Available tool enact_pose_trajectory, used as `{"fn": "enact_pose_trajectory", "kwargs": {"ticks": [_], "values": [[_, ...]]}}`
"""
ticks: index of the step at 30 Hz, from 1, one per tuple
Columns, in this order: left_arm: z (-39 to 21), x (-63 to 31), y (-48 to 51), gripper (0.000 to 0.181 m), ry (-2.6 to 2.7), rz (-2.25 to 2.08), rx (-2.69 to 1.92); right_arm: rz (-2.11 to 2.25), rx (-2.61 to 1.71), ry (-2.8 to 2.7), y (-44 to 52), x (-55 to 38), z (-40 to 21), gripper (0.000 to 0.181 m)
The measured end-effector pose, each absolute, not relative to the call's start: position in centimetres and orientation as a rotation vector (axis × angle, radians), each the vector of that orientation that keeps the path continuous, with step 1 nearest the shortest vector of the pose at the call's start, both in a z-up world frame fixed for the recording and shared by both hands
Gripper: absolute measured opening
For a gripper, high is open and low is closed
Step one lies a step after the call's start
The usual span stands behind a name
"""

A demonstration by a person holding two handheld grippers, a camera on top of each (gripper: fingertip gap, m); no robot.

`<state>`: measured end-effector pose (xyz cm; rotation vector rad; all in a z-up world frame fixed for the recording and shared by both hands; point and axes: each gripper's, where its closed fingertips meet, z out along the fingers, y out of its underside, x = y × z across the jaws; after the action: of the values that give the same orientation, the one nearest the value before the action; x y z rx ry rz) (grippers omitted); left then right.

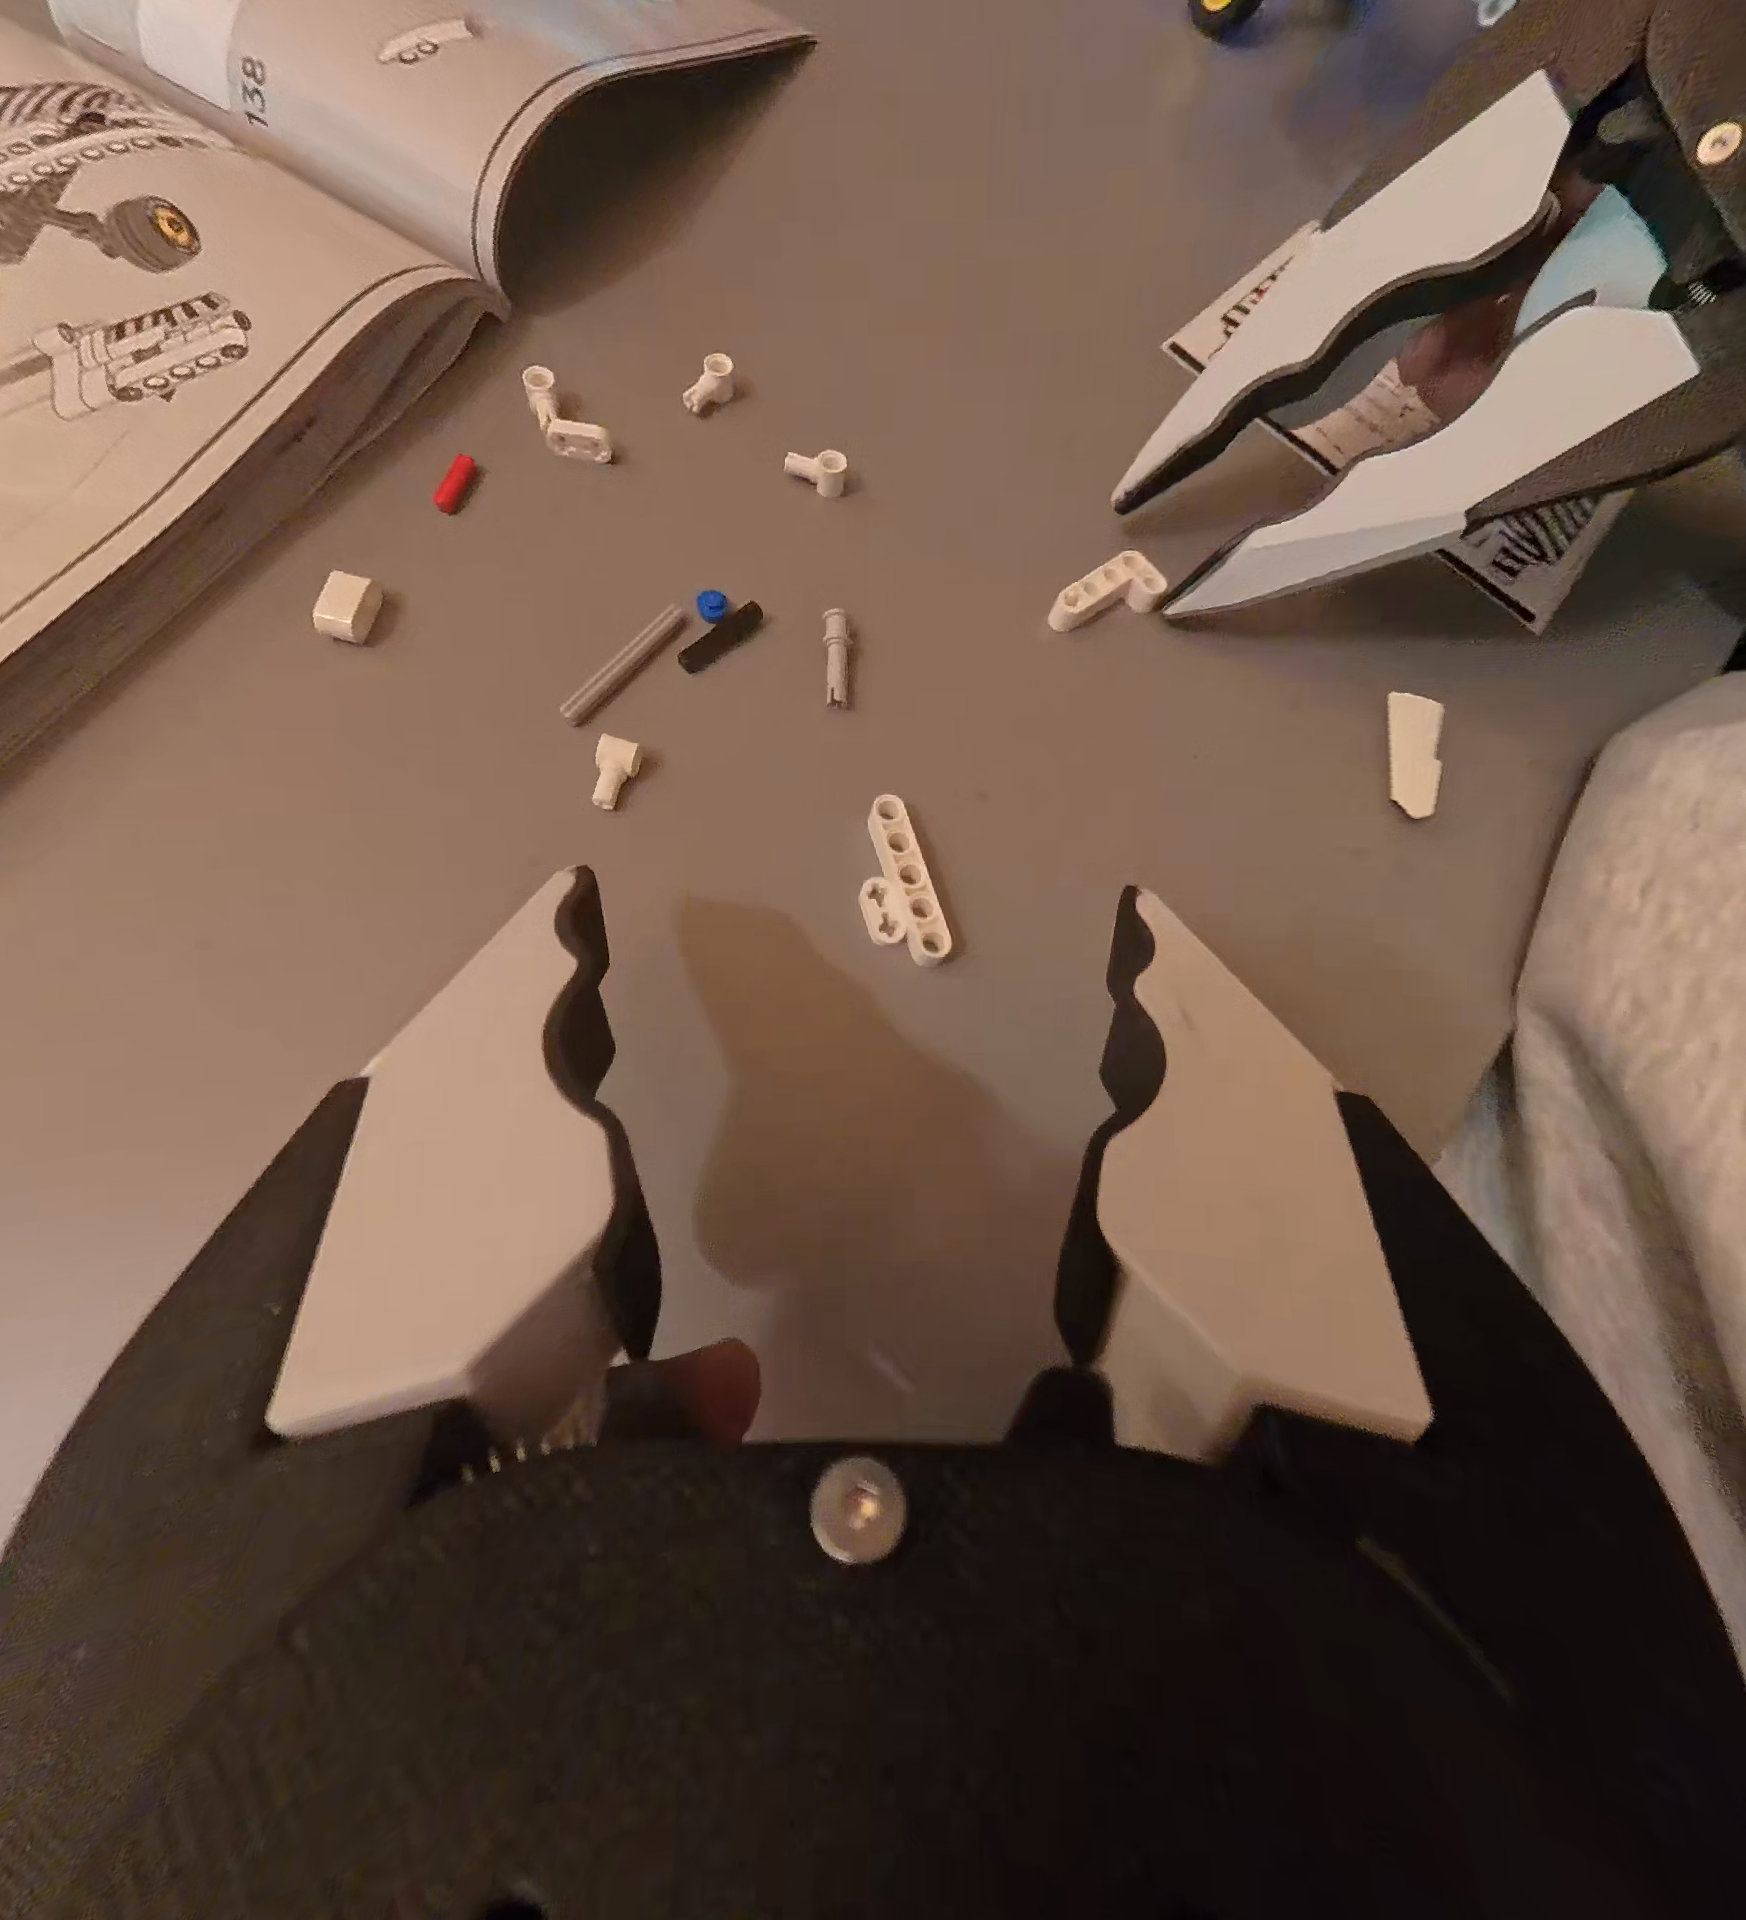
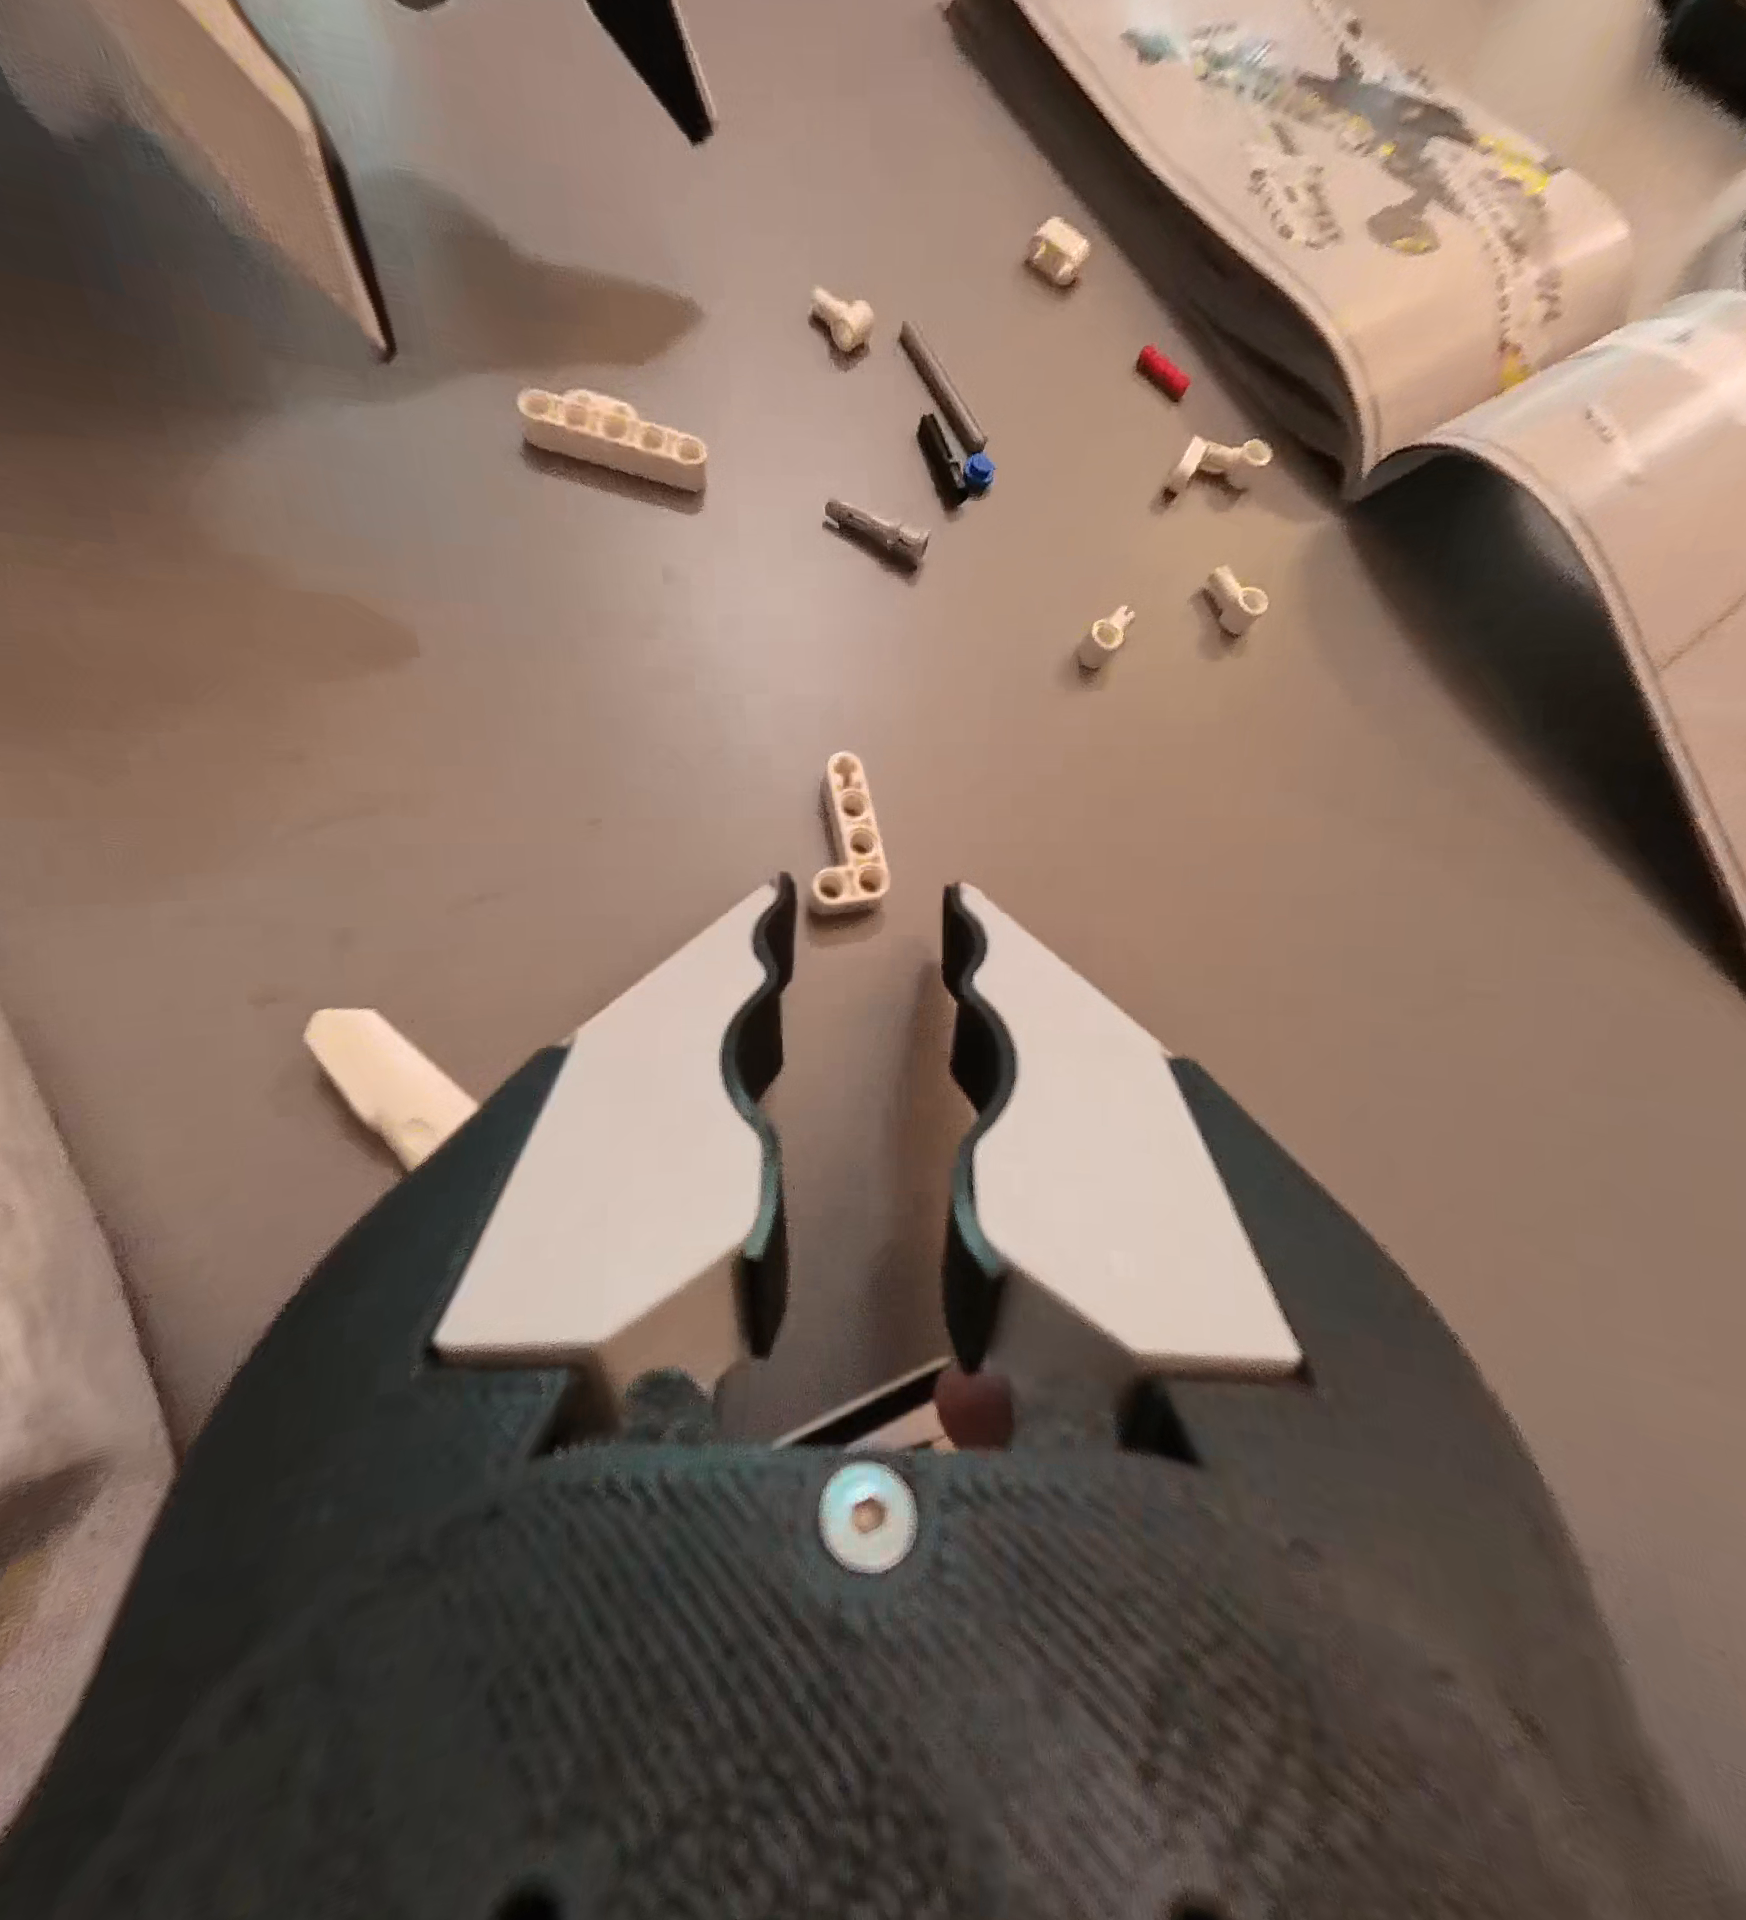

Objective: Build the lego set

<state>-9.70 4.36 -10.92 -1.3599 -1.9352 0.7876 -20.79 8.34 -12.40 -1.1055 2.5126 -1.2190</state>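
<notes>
Small lego parts lie scattered on the grey table. A white L-shaped beam [image 2: 853, 836] lies just ahead of my right gripper [image 2: 867, 896], which is open and empty; the same beam [image 1: 1106, 589] shows in the left wrist view beside the right gripper [image 1: 1144, 556]. A white five-hole beam with a small white piece [image 1: 908, 883] lies just ahead and right of my left gripper [image 1: 853, 883], which is wide open and empty. It also shows in the right wrist view [image 2: 611, 434]. A grey axle [image 1: 625, 665], a black pin [image 1: 721, 636] with a blue stud [image 1: 711, 605] and a grey pin [image 1: 836, 657] lie mid-table.
The open instruction booklet [image 1: 121, 343] lies at the left, and shows at the upper right in the right wrist view [image 2: 1471, 312]. A red piece [image 1: 453, 483], a white block [image 1: 347, 606], several white connectors [image 1: 711, 382] and a white panel piece [image 1: 1414, 750] lie around. A grey sleeve [image 1: 1679, 1039] is at right. To reach the grey axle [image 1: 625, 665] in a straight line is about 6 cm for my left fingers, about 12 cm for my right. Look for it in the right wrist view [image 2: 941, 376] too. My left gripper's tips are some 8 cm from the black pin [image 1: 721, 636]. It is also in sight in the right wrist view [image 2: 948, 468].
</notes>
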Motion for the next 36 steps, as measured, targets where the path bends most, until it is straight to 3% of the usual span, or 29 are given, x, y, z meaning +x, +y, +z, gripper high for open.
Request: {"fn": "enact_pose_trajectory", "kwargs": {"ticks": [4, 21, 36], "values": [[-12.2, -10.4, 3.9, 0.100, -1.966, 0.802, -1.400, -1.086, -1.100, 2.482, 7.7, -20.0, -13.0, 0.015], [-13.0, -10.8, 1.5, 0.078, -2.052, 0.834, -1.414, -1.069, -1.158, 2.372, 4.0, -17.4, -12.9, 0.014], [-13.3, -12.0, -2.7, 0.070, -2.115, 0.877, -1.418, -1.098, -1.141, 2.359, 2.6, -16.6, -12.7, 0.014]]}}
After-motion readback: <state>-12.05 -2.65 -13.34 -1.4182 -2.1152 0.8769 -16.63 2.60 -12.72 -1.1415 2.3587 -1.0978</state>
